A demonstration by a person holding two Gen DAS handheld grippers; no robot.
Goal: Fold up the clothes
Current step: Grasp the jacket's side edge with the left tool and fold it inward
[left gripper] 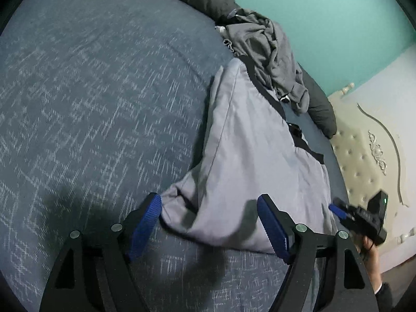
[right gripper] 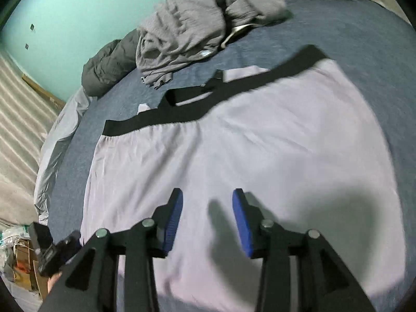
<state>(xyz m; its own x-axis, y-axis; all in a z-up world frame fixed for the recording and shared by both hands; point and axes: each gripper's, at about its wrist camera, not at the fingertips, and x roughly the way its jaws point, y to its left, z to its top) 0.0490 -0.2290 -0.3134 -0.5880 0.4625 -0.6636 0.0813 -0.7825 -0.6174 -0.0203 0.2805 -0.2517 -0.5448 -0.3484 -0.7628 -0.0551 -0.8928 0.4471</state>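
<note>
Smooth lilac shorts (right gripper: 234, 143), black elastic waistband (right gripper: 156, 124).

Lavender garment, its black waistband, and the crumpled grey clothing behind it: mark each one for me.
lavender garment (right gripper: 234, 156), right wrist view, on the flat middle of the fabric.
black waistband (right gripper: 260, 78), right wrist view, on the band along the garment's far edge.
crumpled grey clothing (right gripper: 187, 28), right wrist view, on the middle of the heap.

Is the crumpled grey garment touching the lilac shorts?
Cannot tell. In the right wrist view bedsheet shows between the crumpled grey garment and the lilac shorts; in the left wrist view they overlap.
</note>
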